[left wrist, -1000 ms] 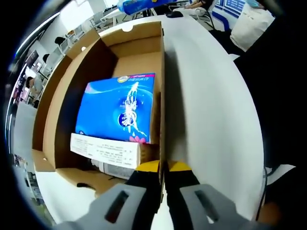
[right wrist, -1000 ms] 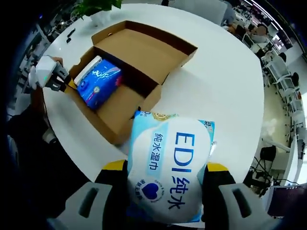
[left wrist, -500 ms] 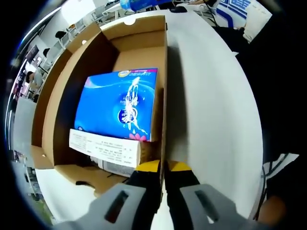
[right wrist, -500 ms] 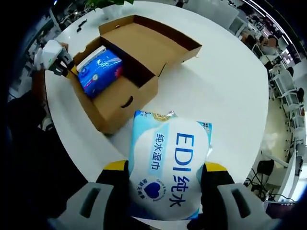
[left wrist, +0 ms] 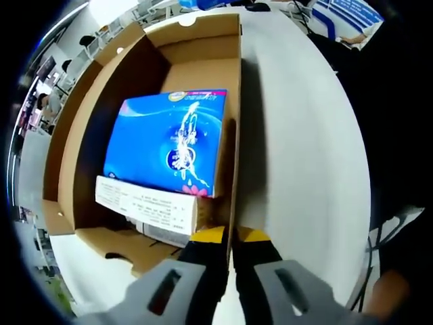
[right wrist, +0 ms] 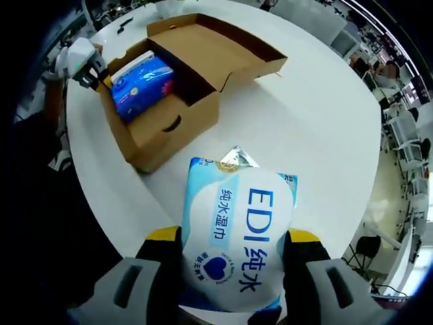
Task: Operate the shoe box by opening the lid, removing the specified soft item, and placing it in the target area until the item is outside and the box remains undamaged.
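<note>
The wet-wipe pack (right wrist: 237, 247), gripped between the right gripper's (right wrist: 233, 271) fingers, now hangs farther from the shoe box (right wrist: 169, 125), over bare table (right wrist: 318, 128): removal done, placement pending. The left gripper (left wrist: 229, 237) pinches the box wall.

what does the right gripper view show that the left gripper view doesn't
Right gripper view alone: the right tool shut on a pale blue EDI wipes pack, the box's open lid, and the left tool seen from outside at the shoe box.

Left gripper view alone: a close look inside, with a white printed label on the blue pack's near end, and the left tool's jaws clamping the box wall.

Both: the shoe box, the blue pack inside, and the white table.
</note>
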The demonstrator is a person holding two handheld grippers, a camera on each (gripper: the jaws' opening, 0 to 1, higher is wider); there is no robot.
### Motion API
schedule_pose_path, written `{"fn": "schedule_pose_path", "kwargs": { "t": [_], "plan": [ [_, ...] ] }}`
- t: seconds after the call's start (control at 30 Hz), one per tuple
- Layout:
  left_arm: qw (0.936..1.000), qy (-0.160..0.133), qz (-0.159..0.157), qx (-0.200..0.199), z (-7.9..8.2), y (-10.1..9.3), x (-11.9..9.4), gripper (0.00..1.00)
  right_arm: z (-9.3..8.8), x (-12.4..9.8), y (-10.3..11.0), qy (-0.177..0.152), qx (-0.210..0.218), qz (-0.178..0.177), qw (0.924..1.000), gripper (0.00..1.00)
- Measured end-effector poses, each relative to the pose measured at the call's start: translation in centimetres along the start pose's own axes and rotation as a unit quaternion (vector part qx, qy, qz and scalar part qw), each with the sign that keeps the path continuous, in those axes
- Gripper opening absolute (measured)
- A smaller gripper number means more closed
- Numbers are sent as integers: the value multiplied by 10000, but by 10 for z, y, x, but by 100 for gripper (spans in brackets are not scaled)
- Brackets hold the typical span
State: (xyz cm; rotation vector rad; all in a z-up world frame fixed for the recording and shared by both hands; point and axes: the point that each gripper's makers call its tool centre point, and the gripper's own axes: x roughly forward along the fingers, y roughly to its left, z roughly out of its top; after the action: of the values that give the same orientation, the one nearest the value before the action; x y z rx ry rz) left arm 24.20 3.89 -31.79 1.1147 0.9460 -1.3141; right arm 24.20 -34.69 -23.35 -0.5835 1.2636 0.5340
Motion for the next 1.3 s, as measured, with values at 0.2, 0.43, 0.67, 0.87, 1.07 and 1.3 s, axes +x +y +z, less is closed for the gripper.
{"fn": "schedule_pose_path", "kwargs": {
  "t": [0.2, 0.43, 0.67, 0.87, 1.07, 1.3],
  "plan": [
    [10000, 31, -6, -91, 0, -1, -1, 3, 2, 0, -1, -56, -254, 79, 9996, 59],
    [9999, 16, -1, -116, 0, -1, -2, 3, 6, 3, -1, -93, -585, 106, 9982, 59],
    [9999, 0, -31, -169, 0, 0, -2, 3, 7, 8, -2, -152, -786, 149, 9967, 59],
    [9998, -13, -59, -197, 0, 1, -2, 3, 8, 12, -1, -188, -1046, 183, 9942, 59],
    [9997, 3, -52, -219, -1, 1, -2, 3, 11, 13, 1, -235, -1229, 268, 9918, 59],
    [9996, 30, -48, -270, -1, 2, -1, 3, 9, 23, -7, -251, -1637, 282, 9858, 59]
  ]
}}
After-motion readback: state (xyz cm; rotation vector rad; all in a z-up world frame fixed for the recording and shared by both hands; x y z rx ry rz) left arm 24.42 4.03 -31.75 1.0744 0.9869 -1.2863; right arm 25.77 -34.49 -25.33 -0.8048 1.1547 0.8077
